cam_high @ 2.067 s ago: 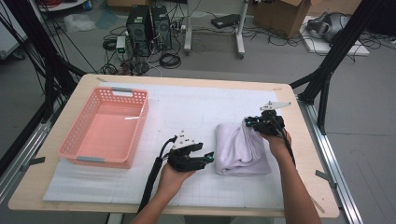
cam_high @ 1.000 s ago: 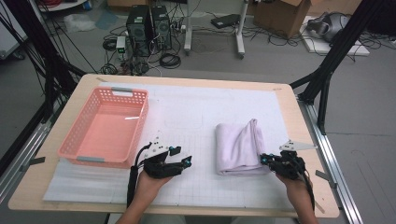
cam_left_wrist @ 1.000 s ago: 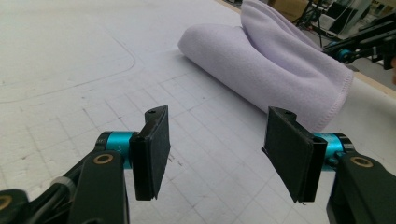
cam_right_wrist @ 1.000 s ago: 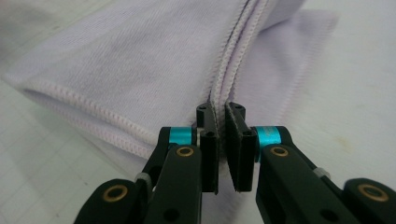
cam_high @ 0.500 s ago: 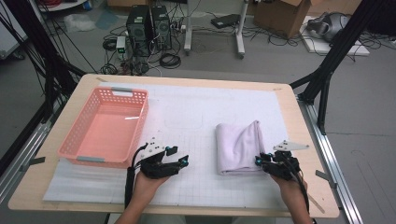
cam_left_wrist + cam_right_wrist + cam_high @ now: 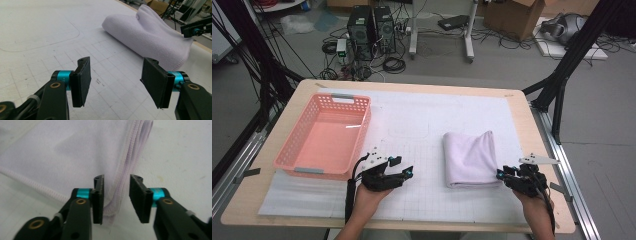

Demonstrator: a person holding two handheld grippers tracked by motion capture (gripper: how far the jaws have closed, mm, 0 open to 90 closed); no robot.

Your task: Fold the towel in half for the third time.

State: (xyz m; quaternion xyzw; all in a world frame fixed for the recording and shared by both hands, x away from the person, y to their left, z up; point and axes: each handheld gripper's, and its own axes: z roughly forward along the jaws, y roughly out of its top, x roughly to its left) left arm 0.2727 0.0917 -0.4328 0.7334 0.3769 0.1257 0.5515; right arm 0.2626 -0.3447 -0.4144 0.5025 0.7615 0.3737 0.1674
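Opening, right gripper (image 6: 116, 200) straddles towel (image 6: 75, 152) corner; basket (image 6: 324, 135) sits left.

grey floor (image 6: 602, 145), tangled cables (image 6: 392, 62)

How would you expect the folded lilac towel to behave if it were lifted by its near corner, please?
The towel would probably flop and unfold, since its stacked hemmed layers lie loose. It looks soft and light. Its fleecy surface should grip rather than slip.

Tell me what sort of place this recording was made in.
Probably a lab or workshop set up for recording: computer towers and loose cables on the floor, a black frame around the table.
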